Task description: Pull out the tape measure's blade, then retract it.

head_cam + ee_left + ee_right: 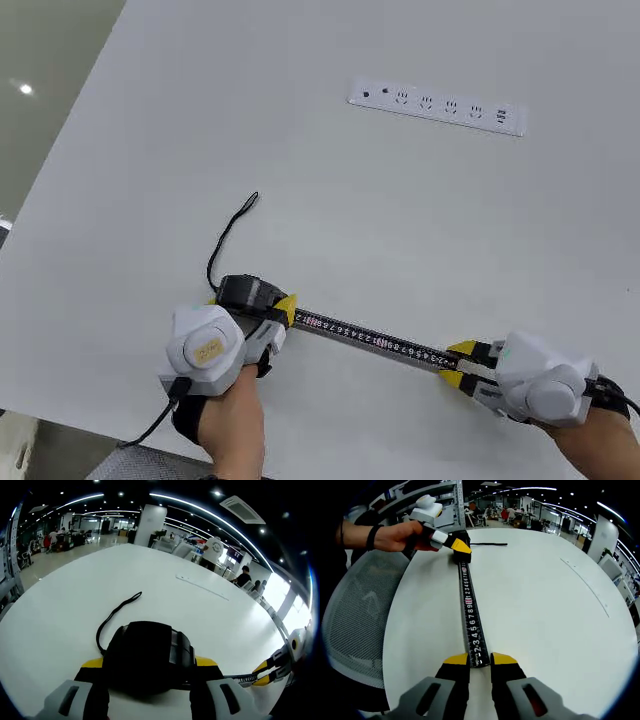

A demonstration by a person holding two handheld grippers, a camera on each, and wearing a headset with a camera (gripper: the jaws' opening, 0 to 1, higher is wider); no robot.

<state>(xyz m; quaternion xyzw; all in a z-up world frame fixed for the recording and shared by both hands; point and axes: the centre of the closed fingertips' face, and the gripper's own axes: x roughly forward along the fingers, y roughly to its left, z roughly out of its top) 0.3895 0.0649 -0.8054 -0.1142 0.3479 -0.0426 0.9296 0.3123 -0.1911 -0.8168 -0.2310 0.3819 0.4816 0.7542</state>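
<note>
Black tape measure [250, 293] sits at the lower left of the white desk [400, 220], clamped in the left tongs [150, 662]; its blade [370, 342] stretches toward the lower right, where the right tongs [480, 658] pinch its tip.

An open-plan office: ceiling light strips [200, 509], distant desks [172, 542] with people [212, 550], a mesh chair [355, 630].
</note>
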